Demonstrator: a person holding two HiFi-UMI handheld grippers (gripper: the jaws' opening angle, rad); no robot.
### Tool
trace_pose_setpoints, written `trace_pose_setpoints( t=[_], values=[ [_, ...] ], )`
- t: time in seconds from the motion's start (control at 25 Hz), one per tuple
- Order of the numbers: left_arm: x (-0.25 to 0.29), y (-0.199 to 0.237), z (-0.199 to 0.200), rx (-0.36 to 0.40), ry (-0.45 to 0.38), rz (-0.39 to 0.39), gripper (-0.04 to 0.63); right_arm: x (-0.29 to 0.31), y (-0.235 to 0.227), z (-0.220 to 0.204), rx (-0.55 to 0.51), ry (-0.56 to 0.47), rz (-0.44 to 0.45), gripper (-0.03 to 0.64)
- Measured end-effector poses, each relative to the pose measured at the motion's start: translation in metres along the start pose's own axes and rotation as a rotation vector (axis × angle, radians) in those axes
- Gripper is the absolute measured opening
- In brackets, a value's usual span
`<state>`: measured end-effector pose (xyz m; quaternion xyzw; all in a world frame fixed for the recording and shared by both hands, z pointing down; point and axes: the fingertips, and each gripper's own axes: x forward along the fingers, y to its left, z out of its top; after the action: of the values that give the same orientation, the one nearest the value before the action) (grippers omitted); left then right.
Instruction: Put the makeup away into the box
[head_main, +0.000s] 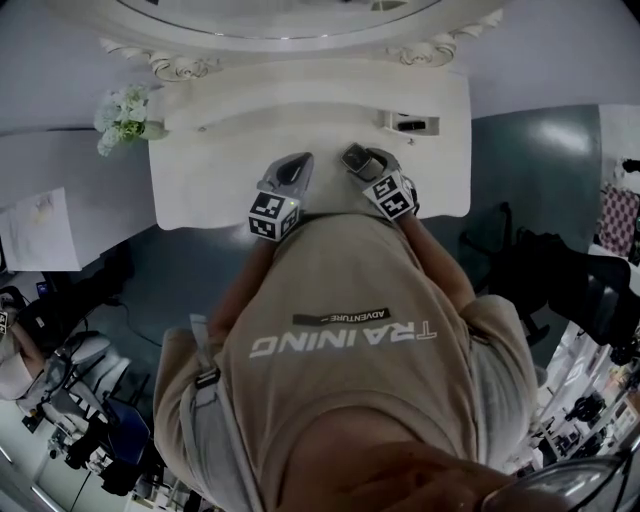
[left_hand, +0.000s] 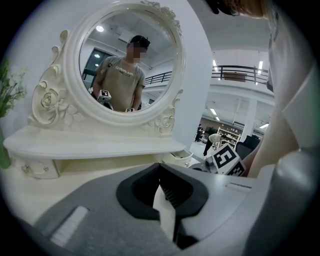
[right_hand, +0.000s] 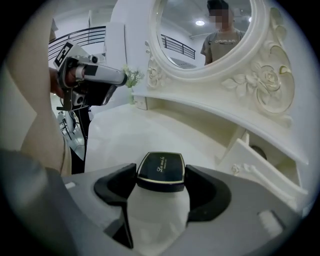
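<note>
A black makeup compact (right_hand: 161, 171) with gold lettering sits between the jaws of my right gripper (right_hand: 161, 184), which is shut on it above the white vanity table (head_main: 215, 185). From the head view the compact (head_main: 356, 158) hangs over the table's front right part. A small white drawer-like box (head_main: 410, 123) stands open at the back right of the table; it also shows in the right gripper view as the open drawer (right_hand: 257, 162). My left gripper (head_main: 291, 172) hovers beside the right one, its jaws shut with nothing between them (left_hand: 164, 192).
An ornate white mirror (left_hand: 125, 60) stands on a raised shelf (left_hand: 95, 145) at the back of the table. A bunch of white flowers (head_main: 122, 115) sits at the far left corner. The person's body covers the table's front edge.
</note>
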<state>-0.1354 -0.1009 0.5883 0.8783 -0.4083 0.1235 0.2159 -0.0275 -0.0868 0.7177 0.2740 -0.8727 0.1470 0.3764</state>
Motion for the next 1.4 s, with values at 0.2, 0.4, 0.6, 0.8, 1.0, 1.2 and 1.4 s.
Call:
trace_pose_setpoints(
  t=[0.2, 0.4, 0.6, 0.8, 1.0, 1.2, 1.4],
  values=[
    [0.015, -0.006, 0.008, 0.012, -0.012, -0.038, -0.002, -0.021, -0.017, 0.013, 0.049, -0.005, -0.02, 0.311],
    [0.027, -0.009, 0.014, 0.012, -0.025, -0.062, -0.002, -0.049, -0.033, 0.028, 0.072, -0.015, -0.046, 0.311],
    [0.034, -0.005, 0.017, 0.001, -0.037, -0.062, -0.002, -0.078, -0.049, 0.038, 0.149, -0.038, -0.07, 0.31],
    [0.039, -0.004, 0.014, -0.007, -0.036, -0.068, -0.002, -0.102, -0.081, 0.031, 0.227, -0.069, -0.15, 0.31],
    [0.041, -0.005, 0.017, -0.005, -0.045, -0.071, -0.002, -0.113, -0.114, 0.02, 0.359, -0.071, -0.164, 0.31],
    [0.04, -0.003, 0.019, -0.004, -0.049, -0.063, -0.002, -0.117, -0.144, 0.008, 0.426, -0.039, -0.176, 0.31],
    [0.035, 0.003, 0.018, -0.012, -0.055, -0.041, -0.002, -0.114, -0.17, -0.005, 0.533, -0.009, -0.179, 0.308]
  ],
)
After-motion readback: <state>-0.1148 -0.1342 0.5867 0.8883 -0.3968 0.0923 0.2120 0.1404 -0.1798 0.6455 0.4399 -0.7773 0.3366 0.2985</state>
